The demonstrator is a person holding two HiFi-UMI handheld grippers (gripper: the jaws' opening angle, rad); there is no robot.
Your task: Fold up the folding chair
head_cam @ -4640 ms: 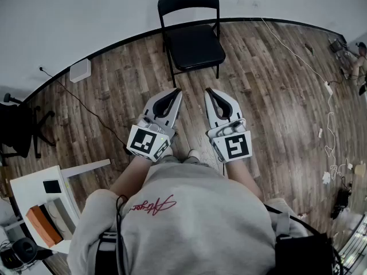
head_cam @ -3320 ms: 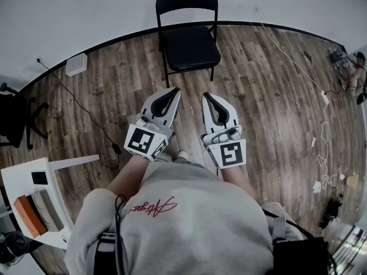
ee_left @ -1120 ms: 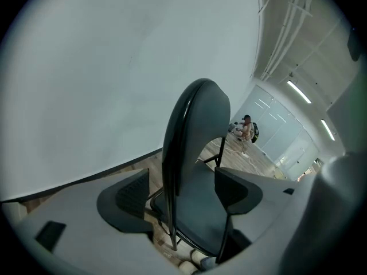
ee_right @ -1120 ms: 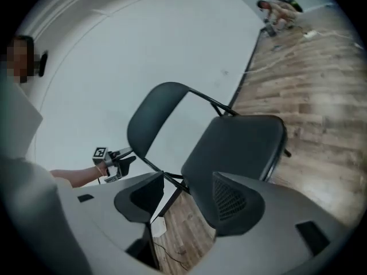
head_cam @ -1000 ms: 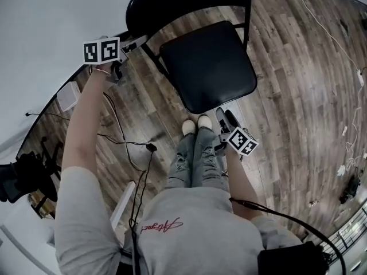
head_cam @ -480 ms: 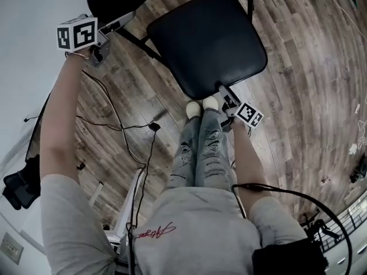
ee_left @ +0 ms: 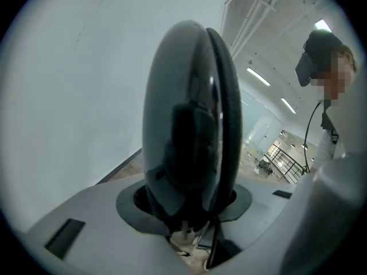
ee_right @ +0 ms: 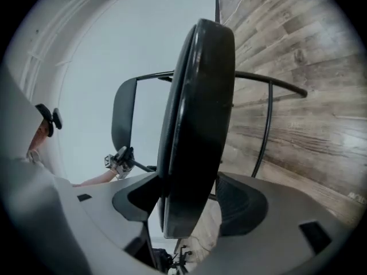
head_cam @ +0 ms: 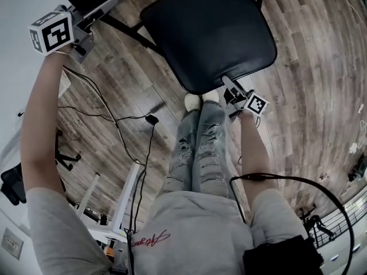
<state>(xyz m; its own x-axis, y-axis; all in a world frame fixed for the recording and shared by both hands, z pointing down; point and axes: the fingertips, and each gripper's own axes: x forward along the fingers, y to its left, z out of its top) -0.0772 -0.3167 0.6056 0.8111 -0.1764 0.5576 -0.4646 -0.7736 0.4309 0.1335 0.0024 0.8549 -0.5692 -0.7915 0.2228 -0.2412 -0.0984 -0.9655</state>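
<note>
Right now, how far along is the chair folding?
Done: only the approach; both grippers are at the chair. In hand: the left gripper's jaws are closing around the backrest; the right gripper's jaws are opening with the seat's front edge between them. Left: the whole fold; the seat lies flat, unfolded.

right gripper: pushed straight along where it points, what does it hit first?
The chair seat. Its front edge sits between the right gripper's opening fingers, so more seat, probably almost at once.
</note>
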